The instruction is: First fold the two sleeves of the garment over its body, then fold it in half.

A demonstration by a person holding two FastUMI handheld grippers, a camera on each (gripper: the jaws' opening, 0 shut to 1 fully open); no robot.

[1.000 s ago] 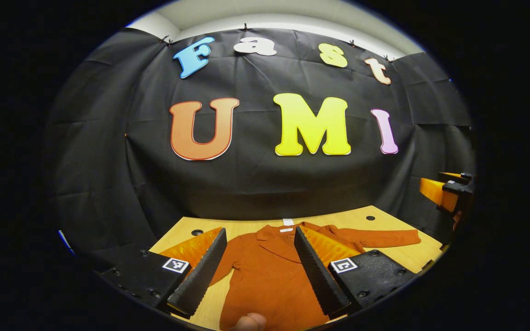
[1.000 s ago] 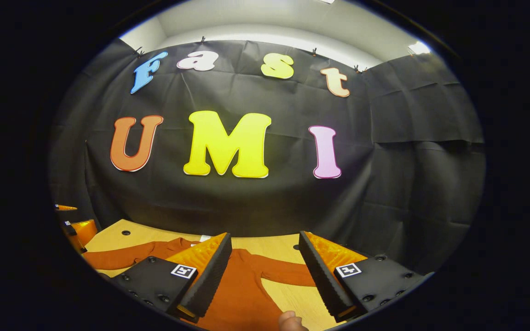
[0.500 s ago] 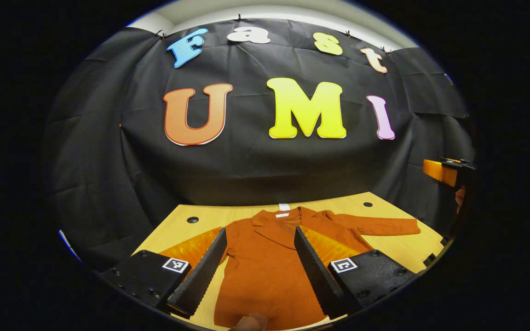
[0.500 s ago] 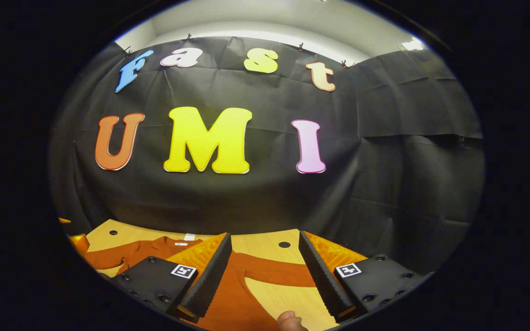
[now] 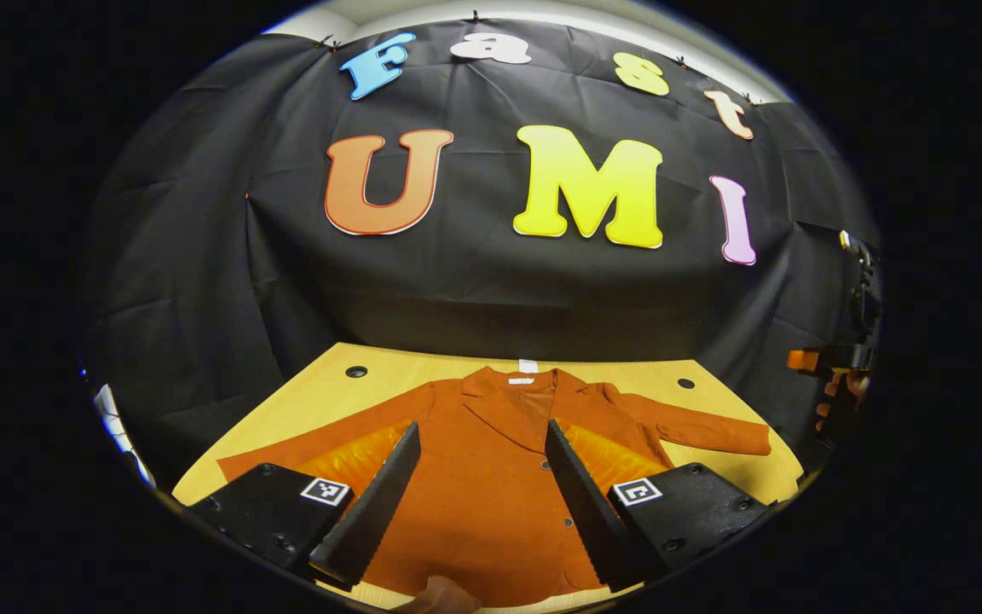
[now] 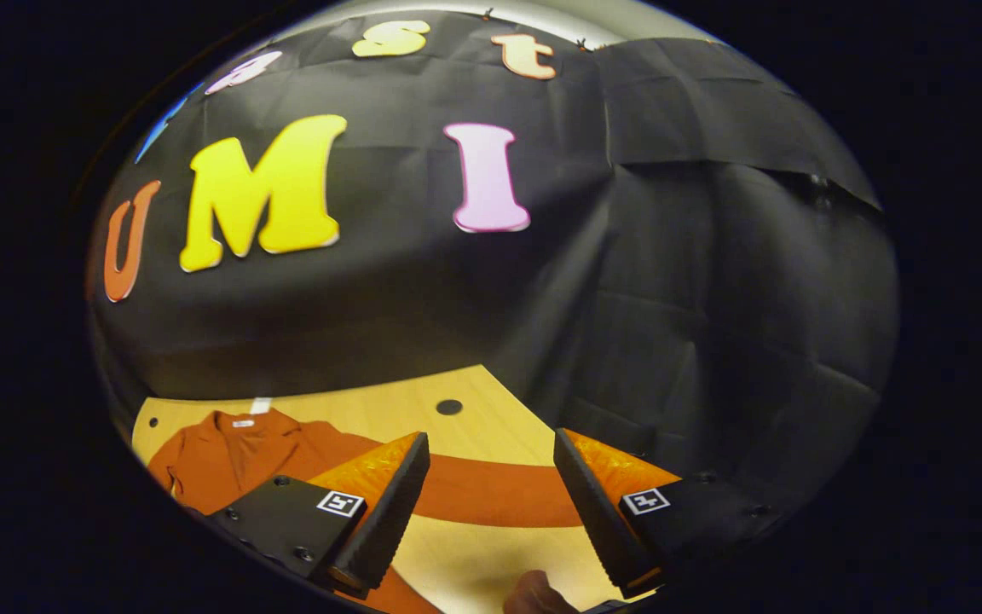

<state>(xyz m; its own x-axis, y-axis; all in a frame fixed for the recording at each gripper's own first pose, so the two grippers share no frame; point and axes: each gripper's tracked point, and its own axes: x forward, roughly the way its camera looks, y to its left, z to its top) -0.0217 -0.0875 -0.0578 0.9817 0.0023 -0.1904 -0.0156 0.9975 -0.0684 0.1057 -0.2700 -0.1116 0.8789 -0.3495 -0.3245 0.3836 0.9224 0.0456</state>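
Nearest to me in the left gripper view, my left gripper (image 5: 478, 503) hangs above the counter with its two fingers (image 5: 369, 512) spread wide apart and nothing between them but air; a bit of my own fingertip (image 5: 440, 595) shows at the very bottom edge. Just past them lies the rust-orange collared garment (image 5: 491, 477), spread flat and face up on the light wooden counter (image 5: 320, 396), its body framed in the gap between my fingers, small dark buttons running down its front. Its left sleeve (image 5: 303, 448) stretches out flat toward the near-left corner of the counter, and its right sleeve (image 5: 704, 431) reaches out toward the far side; neither is folded over the body. The collar lies at the far edge with a small white tag (image 5: 528, 366) beyond it, close to the black cloth wall. In the right gripper view, my right gripper (image 6: 487, 503) is released too, fingers (image 6: 384, 512) held wide and gripping nothing, poised above the outstretched right sleeve (image 6: 499, 499), which crosses the gap between them well below. The garment's collar and body (image 6: 235, 452) lie off to the left on the counter (image 6: 491, 554). A round dark hole (image 6: 449, 407) sits in the wood farther back. At the right rim of the left gripper view I can see part of the other gripper (image 5: 832, 362), though too small to make out.
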